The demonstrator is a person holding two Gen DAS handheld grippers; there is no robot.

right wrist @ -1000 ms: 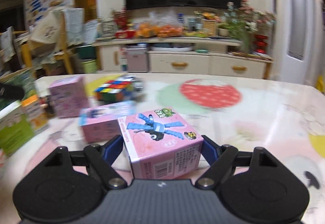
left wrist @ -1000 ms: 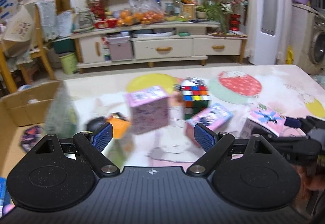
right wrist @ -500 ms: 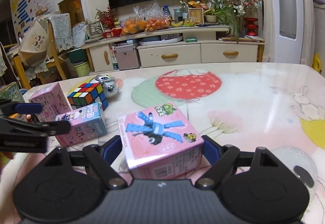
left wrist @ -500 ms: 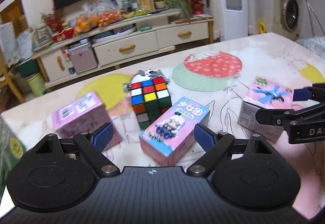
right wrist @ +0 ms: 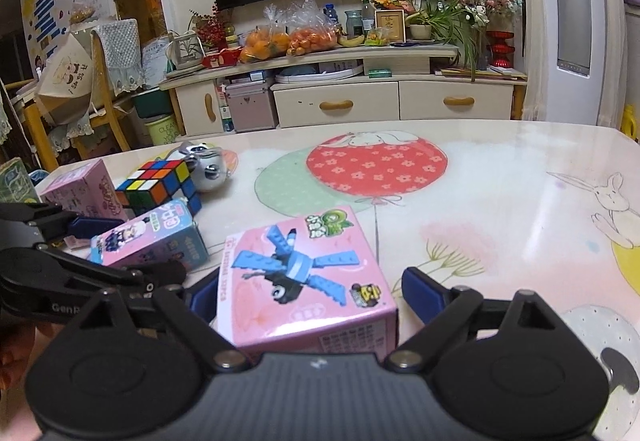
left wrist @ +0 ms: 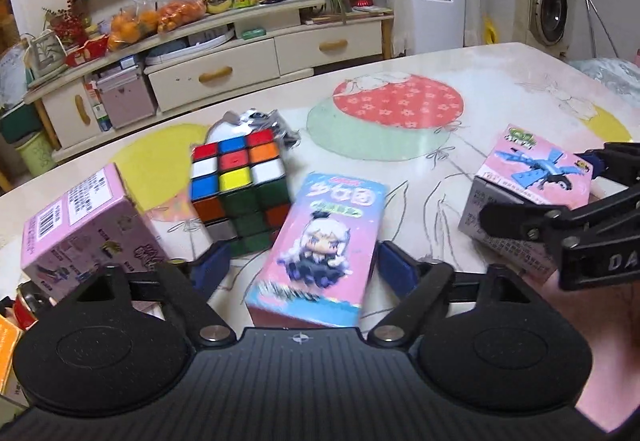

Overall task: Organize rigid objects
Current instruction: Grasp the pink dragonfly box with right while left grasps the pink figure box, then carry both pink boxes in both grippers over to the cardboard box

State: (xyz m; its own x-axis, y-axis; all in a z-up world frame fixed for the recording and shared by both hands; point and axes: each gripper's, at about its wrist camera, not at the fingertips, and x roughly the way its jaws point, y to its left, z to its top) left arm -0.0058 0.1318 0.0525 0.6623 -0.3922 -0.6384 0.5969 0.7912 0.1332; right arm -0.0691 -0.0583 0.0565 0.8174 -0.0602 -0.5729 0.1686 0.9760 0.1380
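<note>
My left gripper (left wrist: 304, 267) is open, its fingers on either side of a pink-and-blue doll box (left wrist: 320, 245) lying on the table, not touching it. My right gripper (right wrist: 312, 291) is open around a pink box with a blue brick dragonfly (right wrist: 304, 273), with gaps on both sides. That box (left wrist: 532, 185) and the right gripper (left wrist: 580, 201) show at the right of the left wrist view. A Rubik's cube (left wrist: 240, 193) stands behind the doll box. A second pink box (left wrist: 88, 229) stands at the left. The doll box (right wrist: 152, 237) and left gripper (right wrist: 72, 249) show in the right wrist view.
A small silver round toy (right wrist: 208, 169) lies behind the cube (right wrist: 158, 187). The table (right wrist: 500, 201) has a cartoon-printed cover. A red can (left wrist: 24, 305) and an orange item sit at the left edge. A TV cabinet (right wrist: 360, 97) and chair (right wrist: 100, 81) stand beyond the table.
My left gripper swung right from the cardboard box side and came down around the doll box. The right gripper opened slightly around the dragonfly box, which rests on the table.
</note>
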